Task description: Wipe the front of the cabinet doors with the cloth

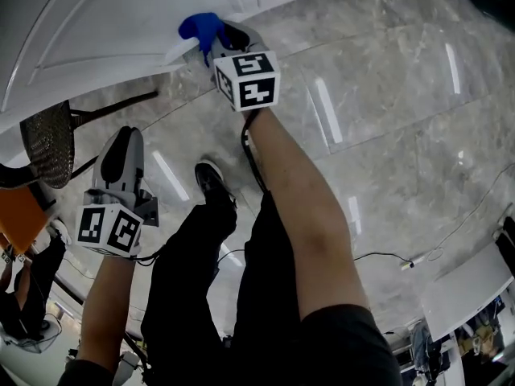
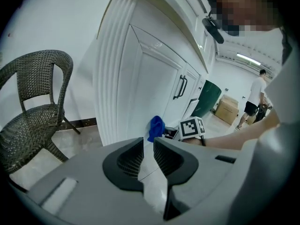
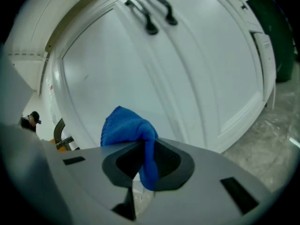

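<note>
The blue cloth point(image 1: 201, 29) is pinched in my right gripper point(image 1: 213, 43), held up against the lower part of the white cabinet door point(image 1: 105, 30). In the right gripper view the cloth point(image 3: 124, 125) bunches above the right gripper point(image 3: 143, 146) and hangs down between its jaws, close to the door panel point(image 3: 187, 78) below the black handles point(image 3: 150, 20). My left gripper point(image 1: 121, 147) hangs back to the left, away from the cabinet. The left gripper point(image 2: 148, 142) has its jaws almost together with nothing in them. From there the cloth point(image 2: 156, 127) shows at the cabinet's foot.
A dark wicker chair point(image 2: 33, 107) stands left of the cabinet. A green bin point(image 2: 207, 99) and a cardboard box point(image 2: 227, 109) sit beyond the cabinet's far end, where a person point(image 2: 255, 100) stands. A cable point(image 1: 418, 256) lies on the marble floor. My shoe point(image 1: 211, 179) is below the cabinet.
</note>
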Demonstrator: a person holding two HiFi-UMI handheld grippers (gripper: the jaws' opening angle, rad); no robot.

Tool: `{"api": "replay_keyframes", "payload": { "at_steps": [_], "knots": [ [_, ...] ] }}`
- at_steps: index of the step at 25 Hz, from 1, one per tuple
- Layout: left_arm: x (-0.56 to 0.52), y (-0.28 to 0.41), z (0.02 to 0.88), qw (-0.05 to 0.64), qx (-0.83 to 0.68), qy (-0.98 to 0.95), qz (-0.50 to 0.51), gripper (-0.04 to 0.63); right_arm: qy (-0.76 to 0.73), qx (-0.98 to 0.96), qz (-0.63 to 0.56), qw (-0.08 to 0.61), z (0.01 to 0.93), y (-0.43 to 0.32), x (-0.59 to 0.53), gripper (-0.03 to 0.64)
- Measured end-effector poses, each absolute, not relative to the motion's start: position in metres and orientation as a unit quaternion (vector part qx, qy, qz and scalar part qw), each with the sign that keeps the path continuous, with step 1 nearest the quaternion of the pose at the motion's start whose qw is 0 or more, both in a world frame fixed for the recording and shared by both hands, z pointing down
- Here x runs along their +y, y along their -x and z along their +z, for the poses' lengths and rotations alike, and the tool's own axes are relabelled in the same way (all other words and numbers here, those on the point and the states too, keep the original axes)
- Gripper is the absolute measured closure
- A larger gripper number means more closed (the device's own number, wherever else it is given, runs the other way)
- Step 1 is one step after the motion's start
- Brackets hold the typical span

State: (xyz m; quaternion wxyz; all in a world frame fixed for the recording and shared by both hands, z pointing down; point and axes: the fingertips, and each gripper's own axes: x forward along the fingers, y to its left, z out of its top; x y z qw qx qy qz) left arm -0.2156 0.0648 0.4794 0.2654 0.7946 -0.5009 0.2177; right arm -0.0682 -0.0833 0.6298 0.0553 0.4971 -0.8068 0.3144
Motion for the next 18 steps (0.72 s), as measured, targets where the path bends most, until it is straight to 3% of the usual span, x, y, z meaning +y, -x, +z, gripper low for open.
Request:
{"api": "replay_keyframes", "payload": {
  "at_steps": [11,18],
  "knots": [
    [0.057,0.181,0.501,0.272,-0.481,-0.799,0.237,0.528,-0.59,-0.742,0.315,0.034,0.636,-0.058,-0.095,0.569],
    [0.057,0.172,0.501,0.273,-0.471,-0.807,0.228,0.528,-0.555,-0.762,0.328,0.062,0.661,0.0,-0.088,0.569]
  ]
}}
